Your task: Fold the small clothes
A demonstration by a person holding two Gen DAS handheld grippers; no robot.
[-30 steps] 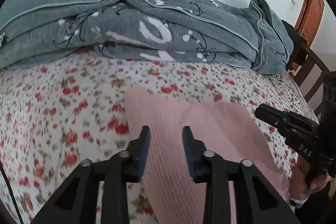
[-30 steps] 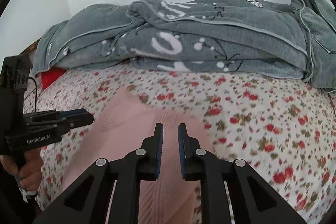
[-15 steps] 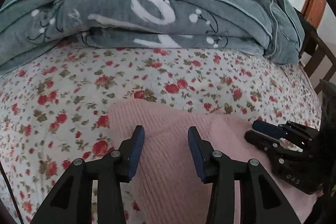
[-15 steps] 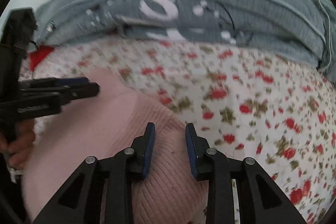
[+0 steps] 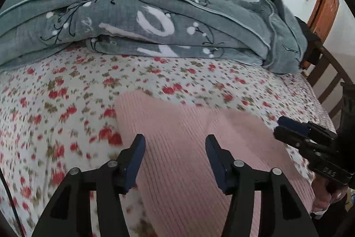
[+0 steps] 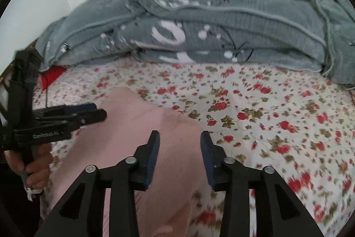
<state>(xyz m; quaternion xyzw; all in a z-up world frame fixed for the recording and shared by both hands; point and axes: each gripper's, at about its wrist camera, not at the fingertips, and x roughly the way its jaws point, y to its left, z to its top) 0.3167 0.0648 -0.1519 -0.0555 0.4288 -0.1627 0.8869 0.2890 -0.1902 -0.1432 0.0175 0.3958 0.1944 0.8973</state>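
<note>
A pink ribbed knit garment [image 5: 188, 148] lies folded on the floral bedsheet [image 5: 55, 103], its far edge toward the blanket. My left gripper [image 5: 175, 141] hovers over the cloth's left part. Its jaws are opening and no fabric is pinched between the blue pads. My right gripper [image 6: 179, 137] stands over the garment [image 6: 133, 126] near its right edge. Its jaws are opening too and hold nothing. Each view shows the other gripper from the side: the right gripper [image 5: 280, 126] at the cloth's right, the left gripper [image 6: 99, 110] at its left, both held by a hand.
A heaped grey blanket [image 5: 155, 21] with white lettering fills the back of the bed against a pale wall. Dark wooden rails [image 5: 326, 81] stand past the bed's right side. A red item [image 6: 53, 74] peeks out under the blanket's left end.
Both grippers' jaws have spread wider apart. Both views dipped closer to the bed half a second ago and have drawn back. The pink garment stays lying on the sheet.
</note>
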